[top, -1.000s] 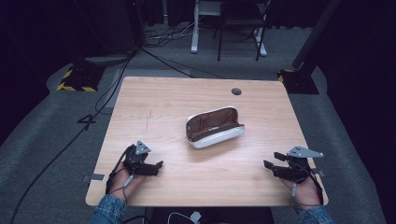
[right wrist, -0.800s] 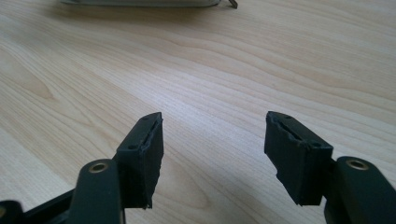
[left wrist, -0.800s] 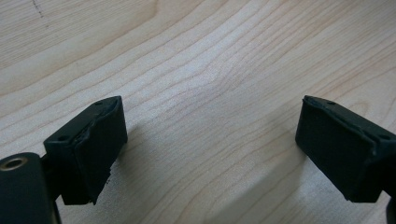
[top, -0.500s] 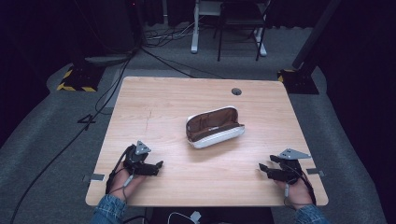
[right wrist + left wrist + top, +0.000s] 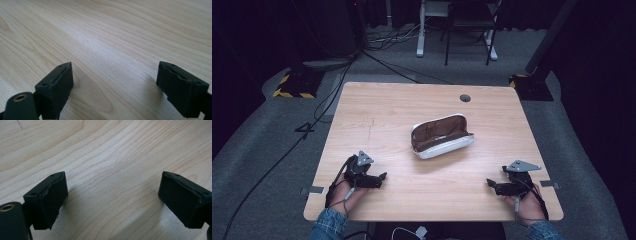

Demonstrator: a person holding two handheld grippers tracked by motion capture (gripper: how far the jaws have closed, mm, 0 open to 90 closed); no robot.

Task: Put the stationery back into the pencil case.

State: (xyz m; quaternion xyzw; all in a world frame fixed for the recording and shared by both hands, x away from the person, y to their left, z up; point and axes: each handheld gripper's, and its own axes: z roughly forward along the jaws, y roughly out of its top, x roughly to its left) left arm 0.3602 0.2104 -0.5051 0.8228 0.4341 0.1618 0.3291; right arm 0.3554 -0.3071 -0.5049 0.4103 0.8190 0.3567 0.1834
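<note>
Open case mid-table, both grippers empty at the near edge

At the left, the left gripper (image 5: 379,177) lies low on the table (image 5: 382,115) near its front edge, jaws spread wide with nothing but bare wood grain between them in the left gripper view. In the middle sits the glasses case (image 5: 442,136) — white shell, tan lining, lid hinged open toward the far side — well apart from both grippers. It looks like a light, rigid clamshell with a smooth and probably slippery outside; pinching a rim, lining on one jaw and shell on the other, seems a surer hold than squeezing the rounded body, and a push on the lid would likely skid it. At the right, the right gripper (image 5: 492,186) rests near the front corner, jaws likewise wide apart — empty.
</note>
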